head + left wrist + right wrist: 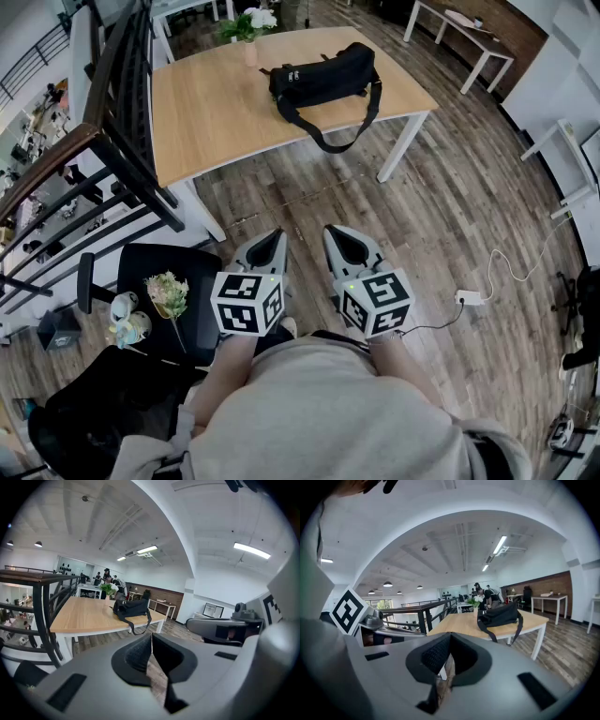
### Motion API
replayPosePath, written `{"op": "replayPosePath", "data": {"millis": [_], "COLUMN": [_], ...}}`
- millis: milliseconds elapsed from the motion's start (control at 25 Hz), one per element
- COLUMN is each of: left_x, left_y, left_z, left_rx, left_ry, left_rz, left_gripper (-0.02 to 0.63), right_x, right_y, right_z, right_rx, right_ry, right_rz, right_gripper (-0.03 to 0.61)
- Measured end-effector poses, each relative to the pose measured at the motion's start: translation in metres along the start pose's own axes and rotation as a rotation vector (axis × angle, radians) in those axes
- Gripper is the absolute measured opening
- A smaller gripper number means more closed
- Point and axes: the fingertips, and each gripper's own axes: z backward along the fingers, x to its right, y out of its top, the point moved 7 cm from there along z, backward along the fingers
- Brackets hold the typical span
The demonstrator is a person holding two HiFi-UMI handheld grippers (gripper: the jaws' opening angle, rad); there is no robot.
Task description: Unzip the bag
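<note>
The black bag (323, 75) lies on the worktop (211, 112), its long axis crosswise and its strap (328, 141) drooping over the near edge, a flower vase (249, 42) just past its left end, while well short of it the left hand-held gripper (265, 246) and right hand-held gripper (343, 242) point at it, clenched and empty, the right probably nearer.

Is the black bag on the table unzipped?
Seems shut; the zip is too small to be sure. The bag shows no gap, and the left gripper and right gripper are shut, well short of the table.
</note>
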Motion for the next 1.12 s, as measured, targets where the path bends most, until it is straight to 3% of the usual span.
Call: {"op": "replayPosePath", "data": {"millis": [280, 680, 960, 1040, 1120], "left_x": [-0.003, -0.009, -0.022, -0.025, -0.026], "left_y": [-0.008, -0.002, -0.010, -0.013, -0.015], "left_z": [0.001, 0.000, -0.001, -0.001, -0.001], "left_rx": [-0.042, -0.003, -0.020, -0.044, -0.060], "left_ry": [-0.014, -0.076, -0.082, -0.080, -0.083], "left_rz": [0.008, 0.025, 0.041, 0.036, 0.032], "left_gripper": [0.023, 0.023, 0.025, 0.026, 0.026], "right_x": [-0.005, -0.014, -0.017, -0.018, -0.020], "right_y": [-0.002, -0.003, -0.012, -0.015, -0.019], "right_z": [-0.006, -0.013, -0.018, -0.020, -0.021], "right_rx": [-0.014, 0.044, 0.018, 0.005, -0.011], "right_ry": [-0.003, 0.045, 0.000, -0.006, -0.014], "right_rz": [0.001, -0.056, -0.076, -0.088, -0.106], "right_gripper": [0.005, 0.008, 0.011, 0.076, 0.077]}}
